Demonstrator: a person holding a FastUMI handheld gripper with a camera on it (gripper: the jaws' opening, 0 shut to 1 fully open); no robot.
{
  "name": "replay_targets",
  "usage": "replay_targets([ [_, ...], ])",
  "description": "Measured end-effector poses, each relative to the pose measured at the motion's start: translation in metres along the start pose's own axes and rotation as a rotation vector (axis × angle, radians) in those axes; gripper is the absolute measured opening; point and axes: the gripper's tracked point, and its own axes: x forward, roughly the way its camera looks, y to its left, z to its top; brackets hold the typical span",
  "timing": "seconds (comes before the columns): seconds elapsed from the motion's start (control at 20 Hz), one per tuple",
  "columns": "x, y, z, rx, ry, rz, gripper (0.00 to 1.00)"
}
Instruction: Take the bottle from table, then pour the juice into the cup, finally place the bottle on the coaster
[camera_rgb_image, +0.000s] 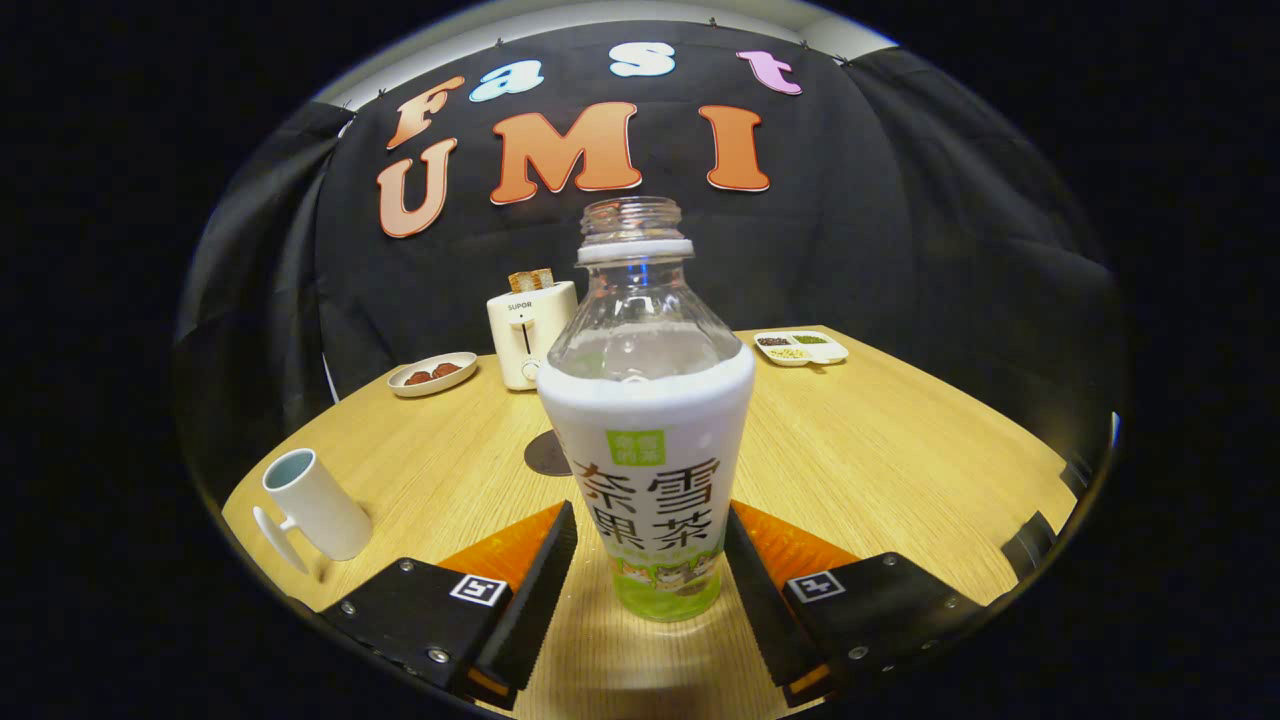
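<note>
A: What did your bottle (648, 420) look like?

B: It stood upright on the table (880, 450), uncapped, with a clear neck and shoulder and a white sleeve below, green at the foot. It sat right between your fingers.

A: And the room around it?

B: The cup (315, 505) stood well off to your left near the table's rim, leaning in the fisheye, handle toward you. A dark round coaster (547, 455) lay just behind the bottle, partly hidden by it. Farther back you had a toaster (530, 330) with toast in it, a small plate (433, 374) left of that, and a divided tray (800, 347) to the right. The wood to your right of the bottle lay bare out to the edge.

A: The tongs (648, 575)?

B: Open, you had them spread a little wider than the bottle. Both ribbed pads (535, 590) sat close beside the sleeve, one either side. I couldn't tell if they touched it; a sliver of table seemed to show at each side, so you weren't gripping it.
</note>
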Motion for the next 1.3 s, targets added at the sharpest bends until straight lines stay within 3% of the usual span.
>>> replay_targets([
  [0.15, 0.001, -0.001, 0.000, -0.021, 0.002, -0.017, 0.70],
  [0.45, -0.013, 0.009, 0.008, -0.103, 0.013, -0.028, 0.58],
  [0.8, -0.036, 0.031, 0.037, -0.272, -0.030, -0.097, 0.58],
  [1.3, -0.043, 0.088, 0.074, -0.775, -0.123, -0.182, 0.58],
])
